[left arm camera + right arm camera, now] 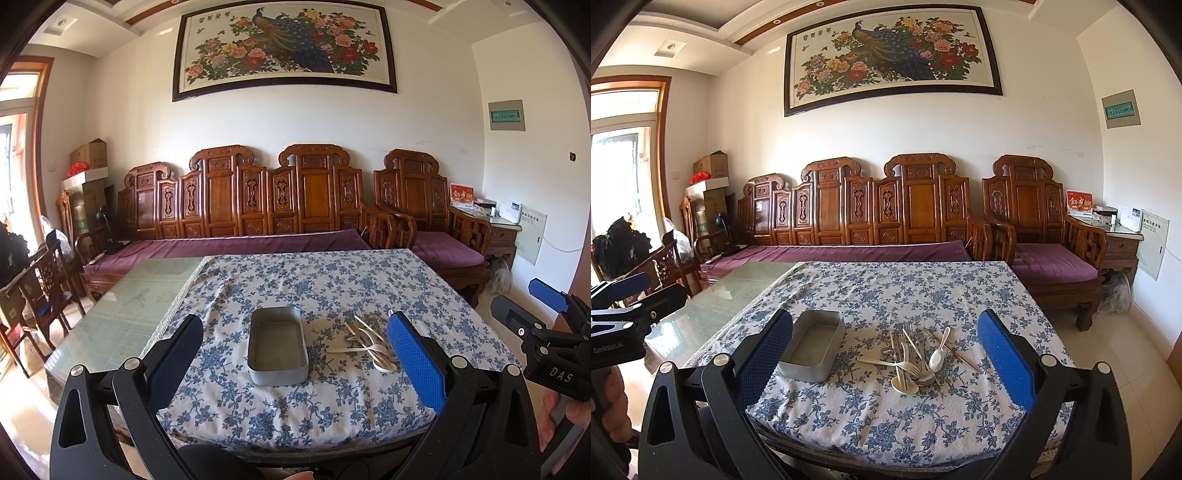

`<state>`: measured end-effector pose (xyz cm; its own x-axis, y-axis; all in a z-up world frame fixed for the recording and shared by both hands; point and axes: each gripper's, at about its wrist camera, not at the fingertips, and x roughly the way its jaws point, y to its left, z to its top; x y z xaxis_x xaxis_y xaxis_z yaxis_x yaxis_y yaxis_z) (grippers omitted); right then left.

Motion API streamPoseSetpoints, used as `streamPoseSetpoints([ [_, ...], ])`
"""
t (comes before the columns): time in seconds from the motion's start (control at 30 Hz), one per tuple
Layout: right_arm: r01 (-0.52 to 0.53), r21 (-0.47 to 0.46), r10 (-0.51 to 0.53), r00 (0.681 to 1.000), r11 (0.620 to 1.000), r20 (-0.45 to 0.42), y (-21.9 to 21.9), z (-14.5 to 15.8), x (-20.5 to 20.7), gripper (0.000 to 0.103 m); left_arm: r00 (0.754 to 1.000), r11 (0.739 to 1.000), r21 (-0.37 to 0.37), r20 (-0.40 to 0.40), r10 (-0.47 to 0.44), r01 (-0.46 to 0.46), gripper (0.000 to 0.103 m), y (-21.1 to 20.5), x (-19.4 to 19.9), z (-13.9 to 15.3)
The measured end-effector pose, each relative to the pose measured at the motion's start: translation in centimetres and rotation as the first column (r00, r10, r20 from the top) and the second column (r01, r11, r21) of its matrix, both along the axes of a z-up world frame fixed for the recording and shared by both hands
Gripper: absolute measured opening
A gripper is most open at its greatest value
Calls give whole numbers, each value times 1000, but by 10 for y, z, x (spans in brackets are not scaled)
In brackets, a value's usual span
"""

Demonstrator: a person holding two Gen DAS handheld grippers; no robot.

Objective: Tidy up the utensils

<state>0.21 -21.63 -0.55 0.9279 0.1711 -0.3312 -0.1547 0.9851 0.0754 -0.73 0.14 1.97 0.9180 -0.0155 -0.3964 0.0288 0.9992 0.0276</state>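
Note:
A grey metal tin (277, 345) stands empty on the blue floral tablecloth (332, 280); it also shows in the right wrist view (812, 345). To its right lies a pile of utensils (916, 360): white plastic spoons, forks, metal spoons and chopsticks, partly hidden in the left wrist view (365, 341). My left gripper (295, 354) is open and empty, held above the near table edge facing the tin. My right gripper (884, 354) is open and empty, facing the pile. Each gripper shows at the edge of the other's view.
The cloth covers the right part of a glass-topped table (122, 306). A carved wooden sofa (258, 199) with purple cushions stands behind it, an armchair (1041, 236) to the right, and wooden chairs (40, 291) to the left.

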Motion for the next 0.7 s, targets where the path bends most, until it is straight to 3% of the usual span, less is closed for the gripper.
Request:
streamPoseSetpoints([
  [0.7, -4, 3, 4, 1000, 1000, -7, 0, -2, 3, 101, 1000, 1000, 10, 4, -2, 2, 97, 1, 4, -3],
])
